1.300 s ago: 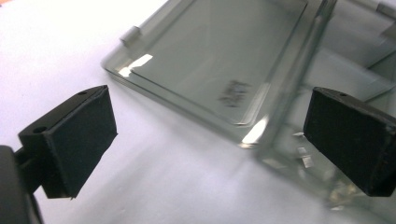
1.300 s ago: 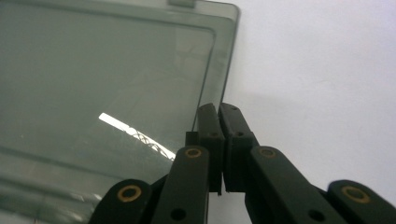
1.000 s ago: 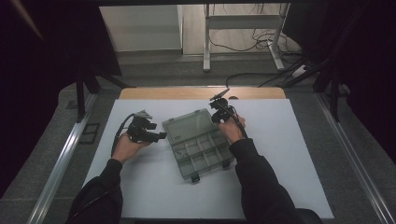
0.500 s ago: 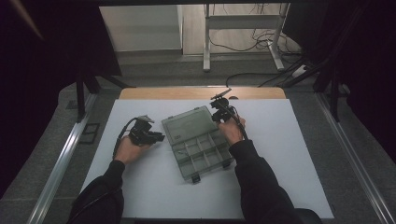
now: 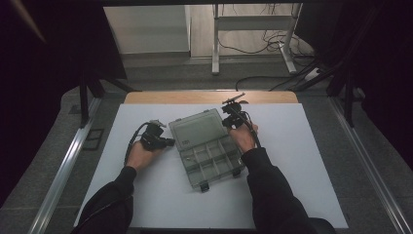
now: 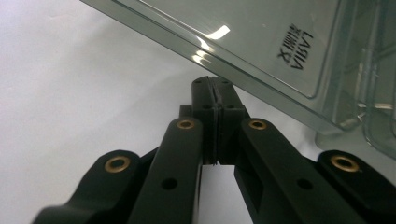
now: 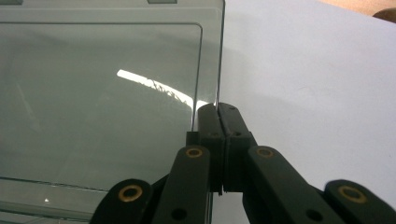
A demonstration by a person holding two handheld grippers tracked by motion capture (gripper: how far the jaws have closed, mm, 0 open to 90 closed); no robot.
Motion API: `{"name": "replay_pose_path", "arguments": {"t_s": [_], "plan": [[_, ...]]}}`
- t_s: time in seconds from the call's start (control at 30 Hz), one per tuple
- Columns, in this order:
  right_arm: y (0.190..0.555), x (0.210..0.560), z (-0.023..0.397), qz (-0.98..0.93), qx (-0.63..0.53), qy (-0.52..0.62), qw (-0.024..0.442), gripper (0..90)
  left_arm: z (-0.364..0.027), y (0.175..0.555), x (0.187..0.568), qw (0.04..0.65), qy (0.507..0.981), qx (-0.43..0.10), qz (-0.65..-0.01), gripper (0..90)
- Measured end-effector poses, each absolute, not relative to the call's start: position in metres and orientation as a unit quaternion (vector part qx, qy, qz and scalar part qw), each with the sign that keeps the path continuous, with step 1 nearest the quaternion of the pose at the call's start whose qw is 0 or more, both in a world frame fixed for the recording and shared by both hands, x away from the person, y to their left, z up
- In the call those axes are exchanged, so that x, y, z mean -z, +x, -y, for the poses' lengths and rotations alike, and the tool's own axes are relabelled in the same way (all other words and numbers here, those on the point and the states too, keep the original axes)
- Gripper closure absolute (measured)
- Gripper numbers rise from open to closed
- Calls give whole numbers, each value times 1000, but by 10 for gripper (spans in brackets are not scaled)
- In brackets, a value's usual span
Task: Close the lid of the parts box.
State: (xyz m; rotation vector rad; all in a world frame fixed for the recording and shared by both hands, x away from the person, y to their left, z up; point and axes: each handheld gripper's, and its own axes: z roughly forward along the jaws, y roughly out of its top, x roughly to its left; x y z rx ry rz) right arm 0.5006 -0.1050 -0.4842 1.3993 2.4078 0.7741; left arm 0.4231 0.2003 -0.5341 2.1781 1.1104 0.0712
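**Organizer box: thin lid, grip at the edge**

The clear plastic organizer box [image 5: 207,146] lies open mid-counter [image 5: 302,165]. It is judged light, rigid, slick and prone to cracking. The right gripper [image 7: 218,108] pinches the lid's [image 7: 102,93] edge. The left gripper [image 6: 214,84] has just closed empty at the lid's rim. Best hold: rim near a corner.

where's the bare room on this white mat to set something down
Free patches: the white mat right of the right sleeve out to its right edge; the near strip between the two sleeves, below the open compartment box; and the far-left corner beyond the left gripper. It is crowded mid-mat, where both grippers, the right gripper too, close in on the box lid.
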Motion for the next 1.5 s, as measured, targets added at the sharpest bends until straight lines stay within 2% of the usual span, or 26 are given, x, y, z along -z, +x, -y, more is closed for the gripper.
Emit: {"name": "replay_pose_path", "arguments": {"t_s": [0.7,1.07,1.5], "plan": [[493,477,103,-828,-283,465,135,879,-208,444,524,388,806,-30,-446,898],[488,470,105,-832,-292,453,132,873,-216,441,504,432,782,-46,-447,898],[480,464,117,-833,-308,444,115,844,-214,430,481,457,780,-63,-422,896]]}}
